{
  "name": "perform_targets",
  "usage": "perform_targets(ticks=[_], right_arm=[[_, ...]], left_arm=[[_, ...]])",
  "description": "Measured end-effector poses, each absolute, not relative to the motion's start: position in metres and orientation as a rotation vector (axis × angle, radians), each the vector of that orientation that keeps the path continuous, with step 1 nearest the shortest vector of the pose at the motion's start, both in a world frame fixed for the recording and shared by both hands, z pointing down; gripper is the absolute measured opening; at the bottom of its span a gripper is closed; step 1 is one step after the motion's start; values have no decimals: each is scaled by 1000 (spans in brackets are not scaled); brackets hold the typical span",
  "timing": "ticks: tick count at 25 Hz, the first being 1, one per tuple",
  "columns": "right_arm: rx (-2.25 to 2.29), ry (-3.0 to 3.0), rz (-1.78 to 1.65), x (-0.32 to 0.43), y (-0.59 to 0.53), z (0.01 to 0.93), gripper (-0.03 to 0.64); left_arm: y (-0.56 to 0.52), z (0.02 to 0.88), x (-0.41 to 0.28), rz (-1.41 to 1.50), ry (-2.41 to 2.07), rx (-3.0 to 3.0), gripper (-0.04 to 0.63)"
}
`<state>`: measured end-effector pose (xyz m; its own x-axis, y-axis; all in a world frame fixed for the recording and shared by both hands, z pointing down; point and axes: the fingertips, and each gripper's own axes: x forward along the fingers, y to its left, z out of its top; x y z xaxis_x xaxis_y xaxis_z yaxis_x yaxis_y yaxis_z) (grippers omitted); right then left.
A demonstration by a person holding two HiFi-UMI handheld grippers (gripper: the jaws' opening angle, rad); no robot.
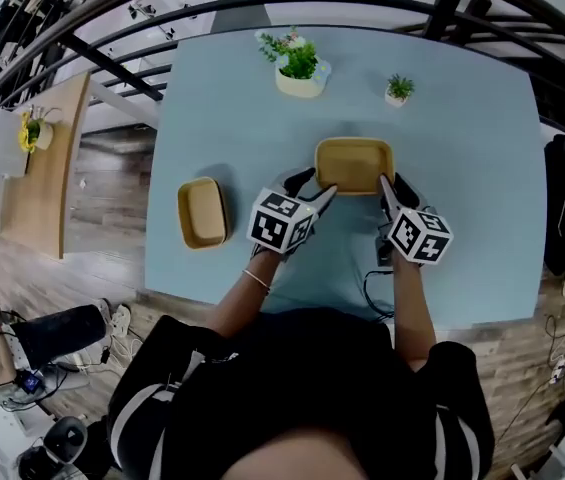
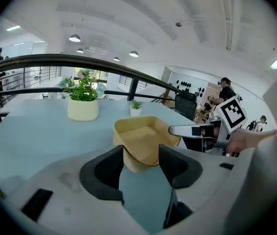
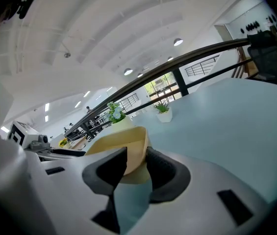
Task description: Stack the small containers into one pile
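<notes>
A shallow tan container (image 1: pixel 354 165) lies at the middle of the light blue table (image 1: pixel 462 148). A second tan container (image 1: pixel 202 212) rests apart at the left, untouched. My left gripper (image 1: pixel 317 188) has its jaws on either side of the middle container's near-left corner (image 2: pixel 145 136), and the corner fills the gap. My right gripper (image 1: pixel 390 190) pinches the near-right wall (image 3: pixel 121 143), one jaw inside and one outside. In the left gripper view, the right gripper's finger (image 2: pixel 182 130) reaches the rim from the right.
A cream pot with a flowering plant (image 1: pixel 300 68) and a small white potted plant (image 1: pixel 398 90) stand at the table's far side. A dark cable (image 1: pixel 380 268) lies near the front edge by my right arm. Black railings run behind the table.
</notes>
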<state>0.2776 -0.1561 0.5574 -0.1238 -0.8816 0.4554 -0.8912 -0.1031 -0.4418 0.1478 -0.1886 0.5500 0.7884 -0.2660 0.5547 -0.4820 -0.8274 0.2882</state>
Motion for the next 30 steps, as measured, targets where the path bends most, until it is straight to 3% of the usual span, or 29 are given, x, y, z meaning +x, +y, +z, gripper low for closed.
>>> perform_targets(ticks=[21, 30], right_arm=[[1556, -2421, 944, 52, -221, 542, 118], [1380, -2489, 852, -21, -230, 537, 117]], left_arm=[[-197, 524, -80, 491, -1082, 2383, 225], [-183, 524, -147, 421, -1229, 2300, 225]])
